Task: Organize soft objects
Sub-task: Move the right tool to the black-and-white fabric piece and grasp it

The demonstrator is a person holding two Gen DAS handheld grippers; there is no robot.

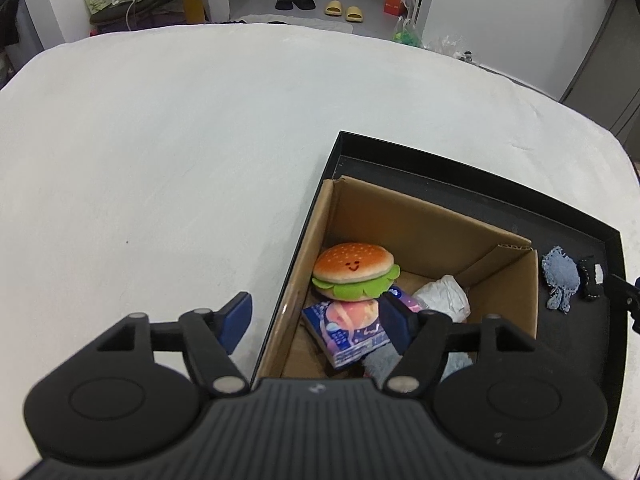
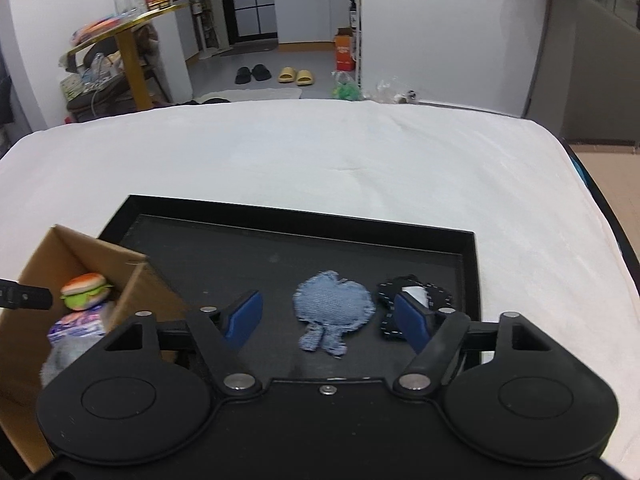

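A white bed (image 2: 400,168) holds a black tray (image 2: 280,216). At the tray's left stands a cardboard box (image 1: 420,216) with a burger toy (image 1: 354,270), a blue packet (image 1: 352,328) and a white wad (image 1: 444,298) inside. Right of the box, on the tray floor, lie a denim patch (image 2: 332,312) and a smaller dark patch (image 2: 436,298). The left claw (image 1: 324,320) gapes over the box's left wall, empty. The right claw (image 2: 328,320) gapes around the denim patch, not gripping it.
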